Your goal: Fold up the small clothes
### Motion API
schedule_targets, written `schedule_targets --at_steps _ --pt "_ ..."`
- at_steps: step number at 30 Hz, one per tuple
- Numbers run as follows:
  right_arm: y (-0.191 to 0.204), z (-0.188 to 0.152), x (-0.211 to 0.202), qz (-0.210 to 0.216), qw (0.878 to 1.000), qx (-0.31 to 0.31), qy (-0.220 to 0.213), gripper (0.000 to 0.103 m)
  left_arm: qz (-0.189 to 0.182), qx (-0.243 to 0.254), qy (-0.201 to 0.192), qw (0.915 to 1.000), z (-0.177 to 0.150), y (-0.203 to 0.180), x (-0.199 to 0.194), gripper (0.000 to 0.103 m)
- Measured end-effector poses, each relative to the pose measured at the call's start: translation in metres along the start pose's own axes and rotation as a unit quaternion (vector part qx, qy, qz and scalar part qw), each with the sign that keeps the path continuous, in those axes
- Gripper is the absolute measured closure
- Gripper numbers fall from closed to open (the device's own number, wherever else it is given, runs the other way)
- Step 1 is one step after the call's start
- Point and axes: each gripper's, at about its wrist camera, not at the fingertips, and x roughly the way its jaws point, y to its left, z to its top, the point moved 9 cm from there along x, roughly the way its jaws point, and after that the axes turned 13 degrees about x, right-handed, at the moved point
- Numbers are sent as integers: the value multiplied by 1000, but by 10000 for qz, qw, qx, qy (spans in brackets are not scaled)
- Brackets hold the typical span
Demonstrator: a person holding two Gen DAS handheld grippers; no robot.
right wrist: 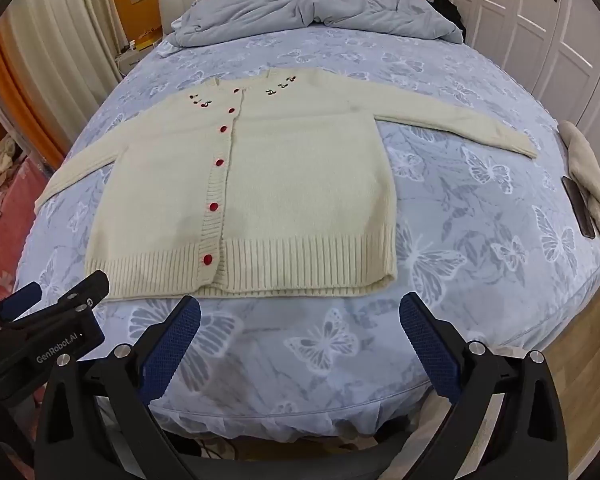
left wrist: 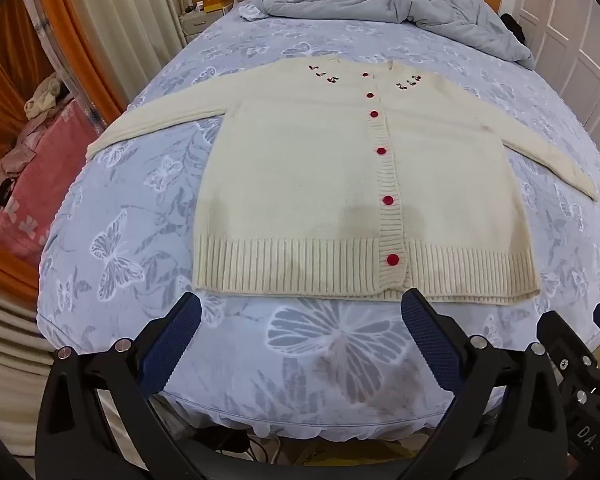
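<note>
A cream knitted cardigan with red buttons and small cherry embroidery lies flat and buttoned on the bed, both sleeves spread out sideways. It also shows in the right wrist view. My left gripper is open and empty, hovering just short of the ribbed hem. My right gripper is open and empty, also just short of the hem, toward its right half. The left gripper shows at the lower left of the right wrist view.
The bed has a blue butterfly-print sheet. A crumpled grey-blue duvet lies at the head. A beige garment and a dark flat object lie at the right edge. White wardrobes stand right, curtains and pink bedding left.
</note>
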Motion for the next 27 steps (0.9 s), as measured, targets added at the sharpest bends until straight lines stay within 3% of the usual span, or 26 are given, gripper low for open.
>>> schedule_targets --at_steps 27 --pt "6 4 -15 91 9999 1 -92 6 -15 30 -128 9999 6 -4 -12 5"
